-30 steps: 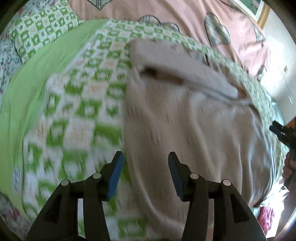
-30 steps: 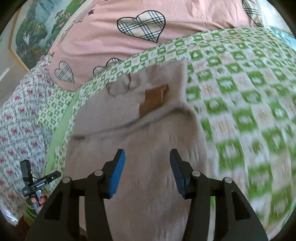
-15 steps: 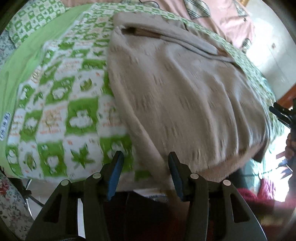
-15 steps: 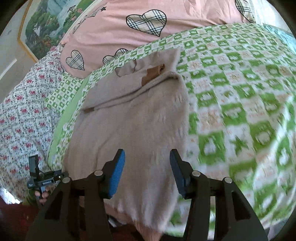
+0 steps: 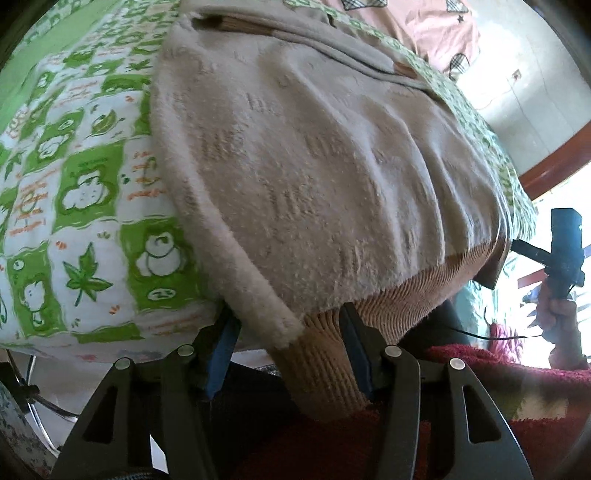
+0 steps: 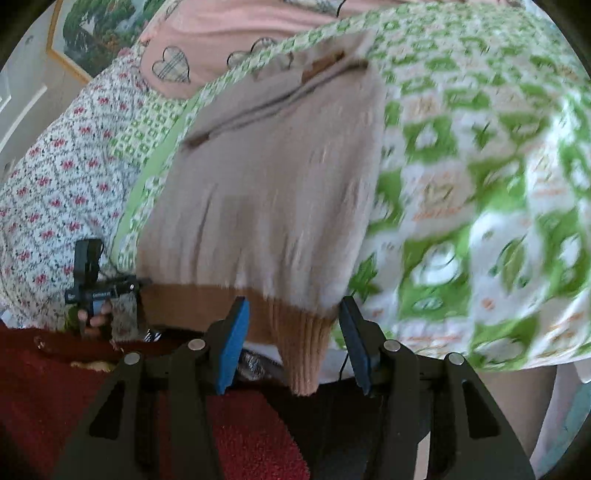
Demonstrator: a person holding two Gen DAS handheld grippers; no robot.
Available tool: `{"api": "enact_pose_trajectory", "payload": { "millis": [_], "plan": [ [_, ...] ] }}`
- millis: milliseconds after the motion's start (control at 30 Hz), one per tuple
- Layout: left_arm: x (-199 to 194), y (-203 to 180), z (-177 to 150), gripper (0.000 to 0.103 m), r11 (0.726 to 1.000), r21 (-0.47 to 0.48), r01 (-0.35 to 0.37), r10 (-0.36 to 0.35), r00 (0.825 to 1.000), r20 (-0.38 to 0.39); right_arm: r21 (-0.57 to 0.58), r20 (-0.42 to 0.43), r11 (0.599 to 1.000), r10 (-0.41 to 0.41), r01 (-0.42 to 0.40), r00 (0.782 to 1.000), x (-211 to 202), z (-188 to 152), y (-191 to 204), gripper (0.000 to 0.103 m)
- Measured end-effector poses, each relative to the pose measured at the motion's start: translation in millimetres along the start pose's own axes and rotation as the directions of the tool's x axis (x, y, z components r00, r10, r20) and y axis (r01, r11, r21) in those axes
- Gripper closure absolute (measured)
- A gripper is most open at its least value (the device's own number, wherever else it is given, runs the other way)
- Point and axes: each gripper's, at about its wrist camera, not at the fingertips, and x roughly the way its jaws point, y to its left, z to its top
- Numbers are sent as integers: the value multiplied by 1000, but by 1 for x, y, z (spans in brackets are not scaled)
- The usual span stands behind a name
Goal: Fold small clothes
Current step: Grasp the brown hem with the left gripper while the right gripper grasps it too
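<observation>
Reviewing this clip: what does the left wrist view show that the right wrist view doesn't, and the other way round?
Only the left wrist view: a bare wall and the right gripper from outside, in a hand.

Only the right wrist view: a framed picture, a floral red-and-white cover, and the left gripper from outside.

Both: the beige sweater on the green checked quilt, its ribbed hem hanging between open jaws, and the pink heart-print pillow.

We see bright daylight in both views, with blown-out glare at the right edge of the left wrist view. The right wrist view is smeared by motion blur across the green checked bedspread [image 6: 461, 206]. Fisheye curvature bends the edges, and the corners go black.
</observation>
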Motion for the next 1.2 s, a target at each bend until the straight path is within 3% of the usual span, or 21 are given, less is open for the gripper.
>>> {"api": "enact_pose_trajectory", "payload": {
  "millis": [33, 67, 100, 133, 167, 200, 433, 700, 867, 1000, 1100, 1200],
  "plan": [
    [1, -2, 0, 50, 1000, 11, -2, 2, 1000, -1, -5, 1, 1000, 6, -6, 1000, 2, 0, 1, 50],
    [3, -4, 1, 60, 1000, 18, -4, 4, 1000, -2, -11, 3, 1000, 10, -10, 1000, 3, -1, 2, 50],
    [5, -6, 1, 87, 1000, 27, -1, 1, 1000, -8, -23, 3, 1000, 10, -10, 1000, 3, -1, 3, 51],
    [8, -9, 1, 96, 999, 31, 6, -6, 1000, -18, -34, -2, 999, 13, -13, 1000, 4, -2, 5, 63],
    [9, -10, 0, 94, 999, 38, 5, -4, 1000, -11, -41, -22, 999, 25, -26, 999, 7, -3, 7, 91],
    [8, -11, -1, 96, 999, 49, 1, -1, 1000, 0, -43, -29, 999, 30, -31, 999, 8, -4, 9, 93],
    [-37, -19, 3, 98, 995, 68, 76, -85, 985, 147, -39, 105, 986, 164, -161, 981, -22, 9, 15, 94],
    [-104, -16, 58, 98, 990, 75, 124, -143, 920, 365, -45, 310, 970, 240, -238, 920, -56, 67, 23, 94],
    [-116, -13, 123, 98, 992, 83, 95, -123, 873, 471, -22, 398, 975, 210, -220, 893, -56, 123, 14, 94],
    [-117, 1, 174, 98, 995, 68, 76, -100, 844, 526, 6, 439, 985, 153, -173, 885, -45, 173, 6, 94],
    [-109, 10, 214, 98, 997, 49, 62, -79, 840, 536, 37, 450, 989, 113, -145, 886, -32, 213, -3, 94],
    [-94, 20, 253, 98, 998, 28, 52, -59, 847, 528, 61, 444, 991, 83, -123, 892, -14, 249, -12, 94]
  ]
}}
